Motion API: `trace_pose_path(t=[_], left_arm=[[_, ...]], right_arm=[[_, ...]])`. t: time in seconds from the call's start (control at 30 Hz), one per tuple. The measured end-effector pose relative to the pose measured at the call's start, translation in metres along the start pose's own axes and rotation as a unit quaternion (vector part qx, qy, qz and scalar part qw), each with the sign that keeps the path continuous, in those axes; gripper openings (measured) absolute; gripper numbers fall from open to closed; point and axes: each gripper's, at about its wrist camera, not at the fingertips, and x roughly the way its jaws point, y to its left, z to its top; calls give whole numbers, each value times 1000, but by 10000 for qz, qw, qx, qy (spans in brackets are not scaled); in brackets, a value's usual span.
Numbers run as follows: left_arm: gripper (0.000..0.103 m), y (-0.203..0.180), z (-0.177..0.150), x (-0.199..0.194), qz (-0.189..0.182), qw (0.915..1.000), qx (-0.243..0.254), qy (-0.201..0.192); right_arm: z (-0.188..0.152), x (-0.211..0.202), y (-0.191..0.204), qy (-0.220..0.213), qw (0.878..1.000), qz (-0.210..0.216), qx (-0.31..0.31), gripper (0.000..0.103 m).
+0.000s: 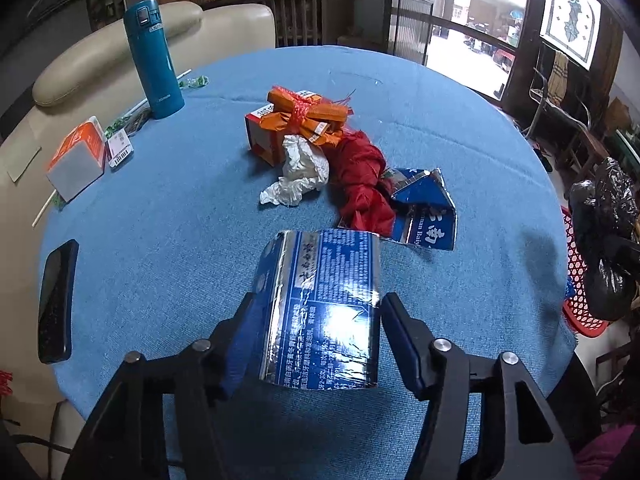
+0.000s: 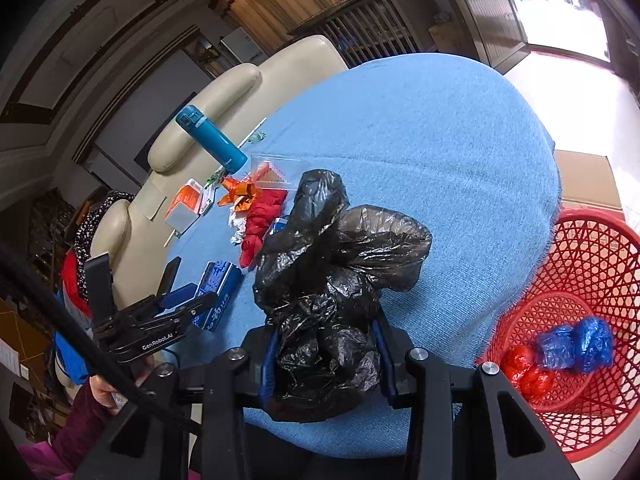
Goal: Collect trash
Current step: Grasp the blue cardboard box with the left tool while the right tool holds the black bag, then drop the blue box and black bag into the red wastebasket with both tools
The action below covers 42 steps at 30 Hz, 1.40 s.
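while the right gripper (image 2: 326, 360) is clamping a black bag (image 2: 336, 264), the left gripper (image 1: 316, 320) is straddling a blue carton (image 1: 320, 304) lying lengthwise between its parted jaws.

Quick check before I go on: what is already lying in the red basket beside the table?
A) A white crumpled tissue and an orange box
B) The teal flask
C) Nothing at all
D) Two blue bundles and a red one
D: the right wrist view shows two blue crumpled plastic bundles and a red crumpled bundle on the floor of the red basket.
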Motion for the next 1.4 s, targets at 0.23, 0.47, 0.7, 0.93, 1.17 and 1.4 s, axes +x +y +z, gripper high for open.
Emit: trace_pose_path(t=[0.23,0.47,0.7,0.93,1.17,1.4], left_arm=[[73,-9,4,3,89,9999,97,110],[60,-9,10,9,214,9996,98,141],[58,-18,18,-15,110,9997,114,-169],[58,-69,35,-68,276,9931,730,-870],[58,-128,53,-94,363,9829,1288,-1266],[58,-179,61,-99,274,9749,1759,-1338]], right_arm=[[0,1,-1,19,10000,5,30,42],[0,0,3,-15,10000,-47,-77,42],[-2,-6,7,-128,9997,-28,-189,42],[-2,-27,7,-426,9987,-60,-277,42],[-3,-60,-2,-790,9962,-224,-274,42],[-1,-93,-22,-1149,9925,-398,-107,42]])
